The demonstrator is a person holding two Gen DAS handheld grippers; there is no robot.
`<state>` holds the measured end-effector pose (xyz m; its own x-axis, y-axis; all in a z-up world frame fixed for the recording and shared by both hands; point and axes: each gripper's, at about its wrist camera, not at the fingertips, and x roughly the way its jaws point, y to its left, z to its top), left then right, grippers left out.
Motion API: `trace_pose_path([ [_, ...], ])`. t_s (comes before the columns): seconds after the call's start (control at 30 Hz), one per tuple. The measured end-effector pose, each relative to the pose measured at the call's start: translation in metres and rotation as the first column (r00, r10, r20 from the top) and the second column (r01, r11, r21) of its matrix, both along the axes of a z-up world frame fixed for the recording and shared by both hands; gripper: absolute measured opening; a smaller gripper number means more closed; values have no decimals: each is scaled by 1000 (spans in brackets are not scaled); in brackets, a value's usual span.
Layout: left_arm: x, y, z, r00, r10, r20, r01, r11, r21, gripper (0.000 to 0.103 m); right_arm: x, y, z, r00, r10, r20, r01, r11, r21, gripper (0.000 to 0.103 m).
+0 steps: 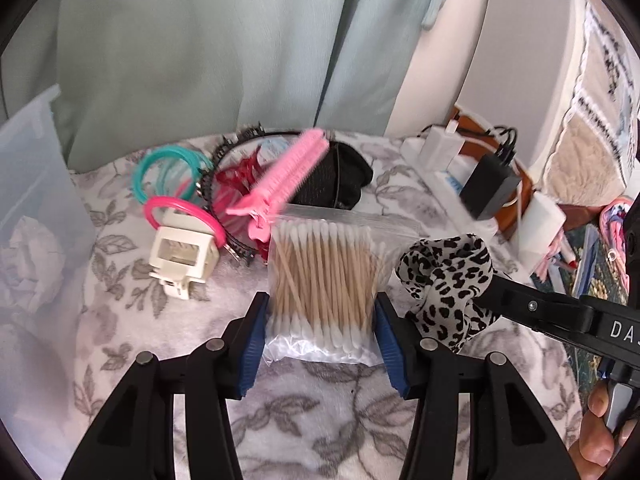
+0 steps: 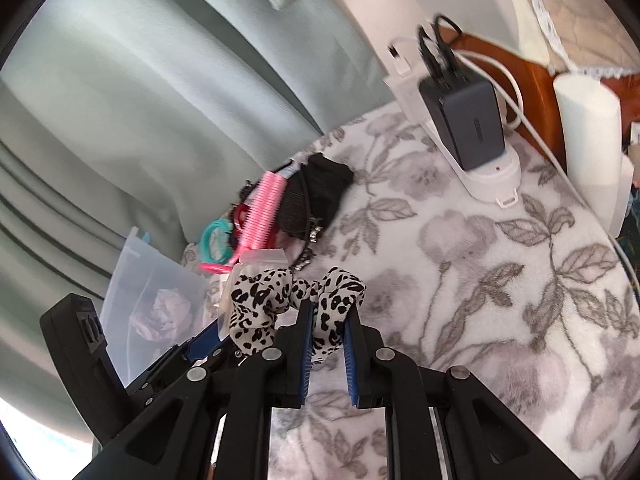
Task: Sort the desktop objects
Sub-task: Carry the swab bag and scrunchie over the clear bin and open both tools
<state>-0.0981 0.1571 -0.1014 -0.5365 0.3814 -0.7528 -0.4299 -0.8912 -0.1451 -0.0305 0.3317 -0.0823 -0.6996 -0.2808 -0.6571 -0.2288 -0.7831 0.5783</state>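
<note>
On the floral table [image 1: 320,420], hair things are lying piled. The left gripper [image 1: 320,332] is clamping the cotton swab bag [image 1: 324,280]; the right gripper [image 2: 328,344] is pinching the leopard scrunchie [image 2: 276,300]. The clear bin [image 1: 36,184] is sitting nearby, so sorting looks underway.

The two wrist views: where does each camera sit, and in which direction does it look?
Left wrist view: sits on the left gripper, looks forward over the floral cloth; its jaws hold the bag of cotton swabs; a person's hand shows at right.
Right wrist view: sits on the right gripper, looks across the cloth toward the curtain; its jaws hold the leopard scrunchie.
Shared: scrunchie, pink hair clip, black charger, clear box.
</note>
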Motion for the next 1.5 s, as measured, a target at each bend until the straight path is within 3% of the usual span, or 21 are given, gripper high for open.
trace_pose_path([
  [0.4,30,-39,49,993,42,-109,-30,993,116,53,24,-31,58,991,46,-129,-40,998,55,15],
  [0.73,58,-92,92,972,115,-205,-72,976,207,53,41,-70,110,959,130,-252,-105,988,110,15],
  [1.17,90,-173,130,912,269,-309,-180,941,288,53,42,-145,160,880,300,-367,-249,952,179,15],
  [1.5,100,-237,130,859,404,-314,-318,902,292,53,22,-218,156,825,445,-349,-404,895,188,15],
])
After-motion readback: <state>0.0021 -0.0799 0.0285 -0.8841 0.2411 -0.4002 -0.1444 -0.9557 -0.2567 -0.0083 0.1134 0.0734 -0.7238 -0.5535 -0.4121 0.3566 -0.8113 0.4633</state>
